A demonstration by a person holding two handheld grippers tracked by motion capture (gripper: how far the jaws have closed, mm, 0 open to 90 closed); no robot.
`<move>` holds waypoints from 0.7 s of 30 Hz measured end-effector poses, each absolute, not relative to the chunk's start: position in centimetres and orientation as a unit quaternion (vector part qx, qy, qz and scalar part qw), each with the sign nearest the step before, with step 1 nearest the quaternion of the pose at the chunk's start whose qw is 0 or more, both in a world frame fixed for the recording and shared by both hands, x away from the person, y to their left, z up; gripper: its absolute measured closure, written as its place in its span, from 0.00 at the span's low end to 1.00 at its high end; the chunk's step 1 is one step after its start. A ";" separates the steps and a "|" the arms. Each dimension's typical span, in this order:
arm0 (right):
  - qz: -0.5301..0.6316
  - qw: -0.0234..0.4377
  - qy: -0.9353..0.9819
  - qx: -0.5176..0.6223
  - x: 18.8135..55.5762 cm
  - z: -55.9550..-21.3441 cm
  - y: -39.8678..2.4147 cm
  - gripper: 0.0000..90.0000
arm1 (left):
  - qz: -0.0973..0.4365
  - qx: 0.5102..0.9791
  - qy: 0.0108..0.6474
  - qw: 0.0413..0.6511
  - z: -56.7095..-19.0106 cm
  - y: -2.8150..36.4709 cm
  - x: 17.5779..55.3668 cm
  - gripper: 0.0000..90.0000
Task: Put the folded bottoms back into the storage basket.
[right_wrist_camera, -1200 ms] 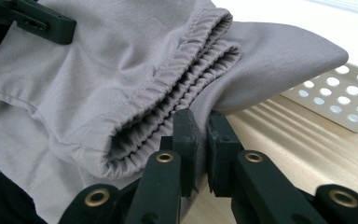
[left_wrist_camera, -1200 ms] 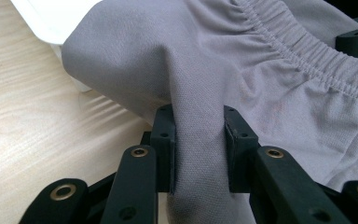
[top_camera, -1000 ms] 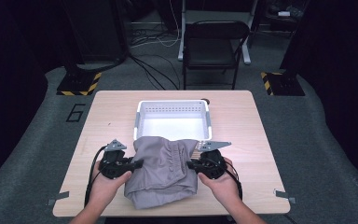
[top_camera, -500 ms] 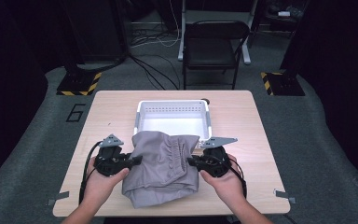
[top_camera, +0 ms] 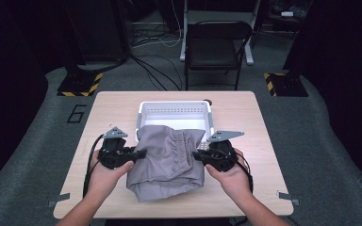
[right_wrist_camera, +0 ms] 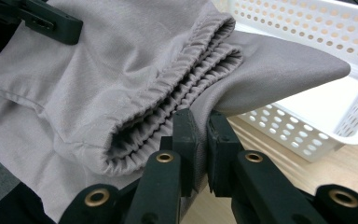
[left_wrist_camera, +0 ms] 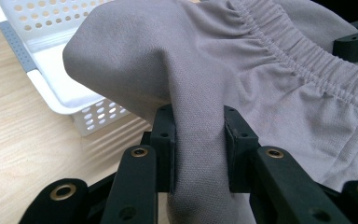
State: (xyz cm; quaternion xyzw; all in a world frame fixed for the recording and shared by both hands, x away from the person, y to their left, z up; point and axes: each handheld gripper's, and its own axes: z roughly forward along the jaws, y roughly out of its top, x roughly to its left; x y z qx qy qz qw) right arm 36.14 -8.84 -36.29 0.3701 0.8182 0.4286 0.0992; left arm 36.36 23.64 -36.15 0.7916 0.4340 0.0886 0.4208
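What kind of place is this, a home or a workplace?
Probably a lab or recording studio, not a home: black curtains, yellow-black striped stand bases, loose floor cables, and one lit wooden table on grey carpet.

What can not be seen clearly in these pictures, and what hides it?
- Near part of the white perforated plastic basket: high view, covered by the grey elastic-waist cloth garment.
- Table surface beneath the garment: hidden by it.
- Small dark object behind the basket: too small to identify.
- Garment's lower end: cut off in both gripper views.
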 end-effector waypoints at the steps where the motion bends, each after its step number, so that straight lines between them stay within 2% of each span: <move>1: 0.430 0.102 0.817 0.370 36.2 -36.2 -8.9 0.93 | 0.089 0.791 0.435 0.421 -36.1 23.6 36.4 0.78; 21: 0.429 0.118 0.811 0.380 37.9 -34.9 -9.6 0.93 | 0.097 0.802 0.419 0.414 -34.5 22.7 38.9 0.78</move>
